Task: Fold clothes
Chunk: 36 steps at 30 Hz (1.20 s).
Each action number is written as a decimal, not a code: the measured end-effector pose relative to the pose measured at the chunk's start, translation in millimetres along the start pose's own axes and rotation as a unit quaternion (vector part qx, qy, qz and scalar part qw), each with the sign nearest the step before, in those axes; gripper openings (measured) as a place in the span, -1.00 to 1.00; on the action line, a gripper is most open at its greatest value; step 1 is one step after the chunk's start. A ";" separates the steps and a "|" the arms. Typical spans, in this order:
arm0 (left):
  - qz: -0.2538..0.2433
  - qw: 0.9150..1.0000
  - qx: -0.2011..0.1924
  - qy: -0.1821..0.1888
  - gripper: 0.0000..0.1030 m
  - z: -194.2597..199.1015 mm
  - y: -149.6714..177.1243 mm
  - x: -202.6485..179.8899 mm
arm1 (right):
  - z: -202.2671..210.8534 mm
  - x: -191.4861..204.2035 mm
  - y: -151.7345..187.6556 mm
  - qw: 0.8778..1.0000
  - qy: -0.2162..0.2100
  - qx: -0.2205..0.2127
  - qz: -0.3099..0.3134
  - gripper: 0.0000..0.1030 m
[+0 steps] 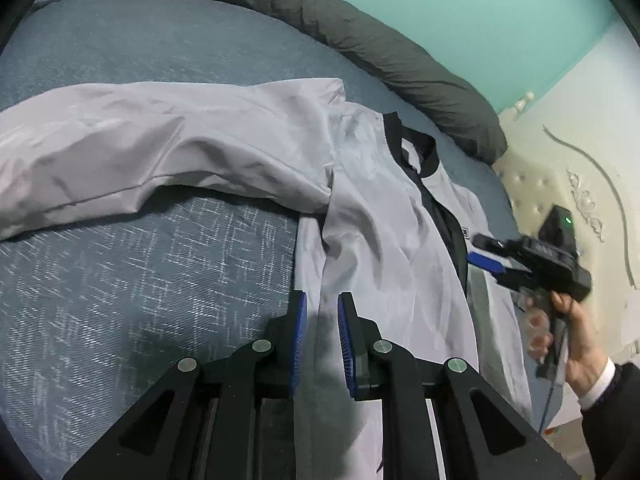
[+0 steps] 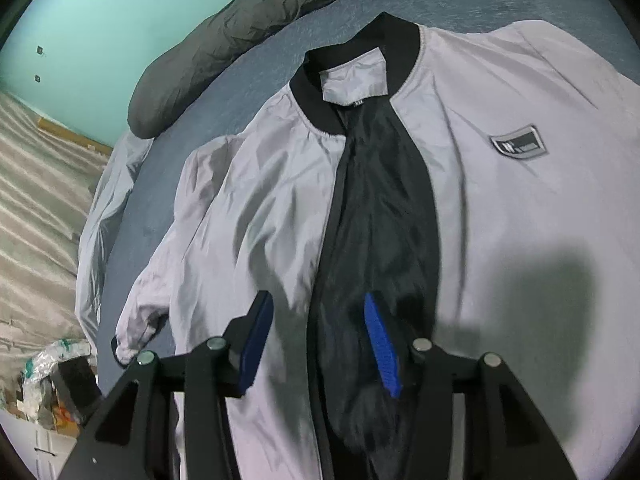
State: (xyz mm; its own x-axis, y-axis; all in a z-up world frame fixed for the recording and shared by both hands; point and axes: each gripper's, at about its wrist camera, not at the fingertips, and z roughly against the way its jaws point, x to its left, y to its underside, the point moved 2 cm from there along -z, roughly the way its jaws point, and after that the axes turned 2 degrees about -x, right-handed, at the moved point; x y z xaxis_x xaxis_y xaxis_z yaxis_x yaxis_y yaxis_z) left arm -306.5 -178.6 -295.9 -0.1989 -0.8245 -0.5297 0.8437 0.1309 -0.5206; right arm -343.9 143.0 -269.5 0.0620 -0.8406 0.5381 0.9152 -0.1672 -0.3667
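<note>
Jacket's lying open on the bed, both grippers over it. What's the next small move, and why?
Probably lower the right gripper onto the front edge below it and pinch. The jacket lies face up with its black lining exposed; the jaws are open, nothing between them. The left gripper hovers over the other side, gripping nothing.

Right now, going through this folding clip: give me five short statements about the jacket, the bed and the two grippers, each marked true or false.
1. The grey jacket lies front up on the blue bedspread. True.
2. Its front is zipped shut. False: it gapes, showing the black lining.
3. The collar is black. True.
4. The right gripper clamps a sleeve. False: its jaws stand open, empty.
5. The left gripper holds a towel. False: nothing is pinched between its narrowly parted pads.
</note>
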 end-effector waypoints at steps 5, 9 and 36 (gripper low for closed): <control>0.006 1.000 -0.011 0.012 -0.67 -0.8 0.7 4.6 | -22.9 3.5 -21.5 1.000 0.005 -0.001 0.009 -0.04; 0.013 1.000 -0.011 0.007 -0.67 -5.4 -0.8 14.3 | -44.2 2.9 -33.8 1.000 0.017 0.005 0.011 -0.04; 0.024 1.000 -0.008 -0.004 -0.67 -13.7 1.6 28.2 | -76.2 13.4 -64.4 0.974 0.192 -0.005 0.123 -0.84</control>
State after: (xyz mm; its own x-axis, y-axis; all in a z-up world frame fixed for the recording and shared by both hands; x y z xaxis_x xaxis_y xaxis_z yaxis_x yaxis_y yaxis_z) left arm -317.6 -194.1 -320.8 -0.1544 -0.8220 -0.5481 0.8437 0.1789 -0.5060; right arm -432.3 103.2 -296.5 0.1226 -0.9863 0.1100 0.8873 0.0593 -0.4574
